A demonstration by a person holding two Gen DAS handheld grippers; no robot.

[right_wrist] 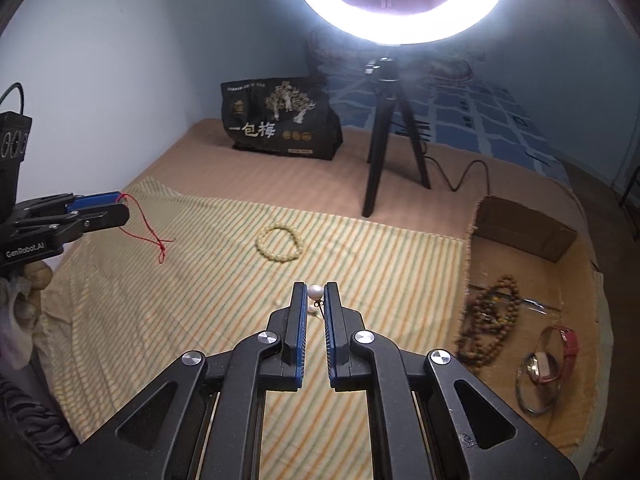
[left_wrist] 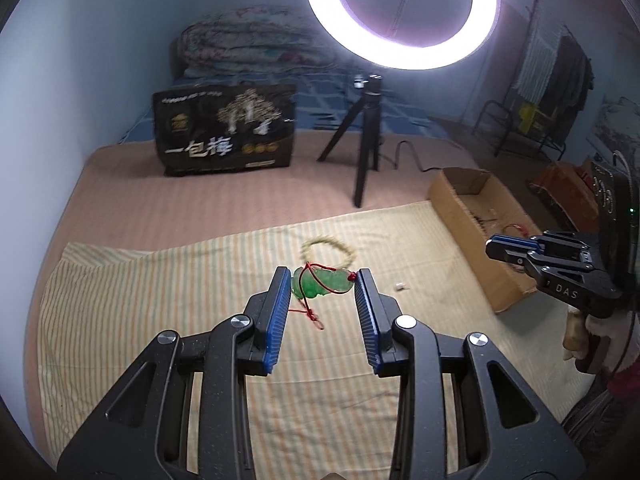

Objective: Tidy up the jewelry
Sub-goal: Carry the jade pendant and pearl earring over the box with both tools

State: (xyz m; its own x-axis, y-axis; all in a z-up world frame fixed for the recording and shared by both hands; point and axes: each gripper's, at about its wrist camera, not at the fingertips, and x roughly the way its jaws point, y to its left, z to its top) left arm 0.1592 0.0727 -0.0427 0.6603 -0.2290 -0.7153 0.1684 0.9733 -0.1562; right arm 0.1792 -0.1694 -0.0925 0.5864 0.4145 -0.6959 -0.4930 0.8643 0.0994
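The left gripper (left_wrist: pixel 322 284) is holding a green jade pendant (left_wrist: pixel 320 285) between its blue pads, clamped on it at either end, and the pendant is hanging clear above the striped cloth (left_wrist: pixel 160 300) on the bed. Its red cord (left_wrist: pixel 310 306) is dangling below, knot and all. From the right wrist view the same cord (right_wrist: pixel 148 232) is trailing down from that gripper at the left edge.

The right gripper (right_wrist: pixel 315 294) is pinching a small white pearl earring (right_wrist: pixel 315 291) at its fingertips, jaws drawn in tight around the bead, with a second pearl and a tiny hook showing just beneath.

A pale beaded bracelet (right_wrist: pixel 280 242) is lying flat on the striped cloth, well ahead of both grippers. Over to the right, the cardboard box (right_wrist: pixel 520 228) is sitting open beside the cloth, and inside it a brown bead necklace (right_wrist: pixel 490 316), a red-strapped watch (right_wrist: pixel 554 354) and a dark bangle (right_wrist: pixel 536 390) are resting on its floor.
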